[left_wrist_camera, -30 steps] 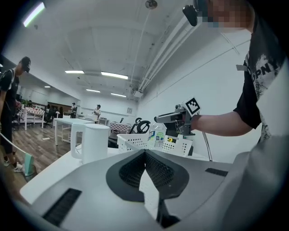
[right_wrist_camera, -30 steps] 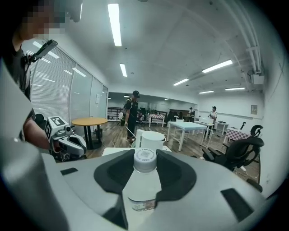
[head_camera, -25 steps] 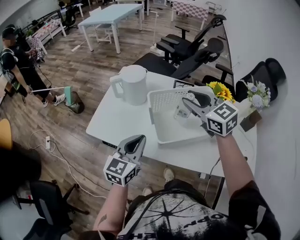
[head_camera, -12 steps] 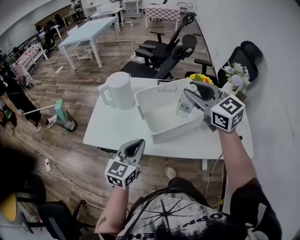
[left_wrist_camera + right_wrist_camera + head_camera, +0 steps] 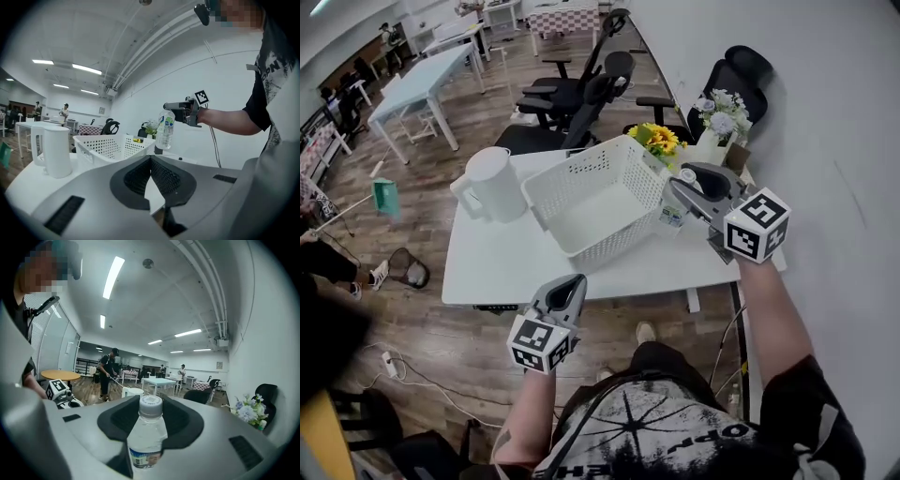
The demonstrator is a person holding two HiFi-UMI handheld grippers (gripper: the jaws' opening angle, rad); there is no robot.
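While the table (image 5: 497, 267) spreads ahead, the basket (image 5: 605, 239) sits mid-table with the jug (image 5: 492, 186) just left of it. My right gripper (image 5: 682, 180) clamps the bottle (image 5: 673, 216) near its cap, upright, just right of the basket. My left gripper (image 5: 573, 282) hangs pressed together, empty, off the near edge.

With the table (image 5: 502, 267) as a dial in the head view, the basket (image 5: 609, 246) stands at its centre, the kettle (image 5: 492, 185) at 9 o'clock and the sunflowers (image 5: 659, 140) at 1 o'clock. The water bottle (image 5: 672, 216) hangs at 3 o'clock, just beside the basket's wall, between the jaws of the right gripper (image 5: 682, 180). The left gripper (image 5: 570, 284) is at 6 o'clock, off the near edge, with office chairs (image 5: 581, 89) behind at 12 o'clock
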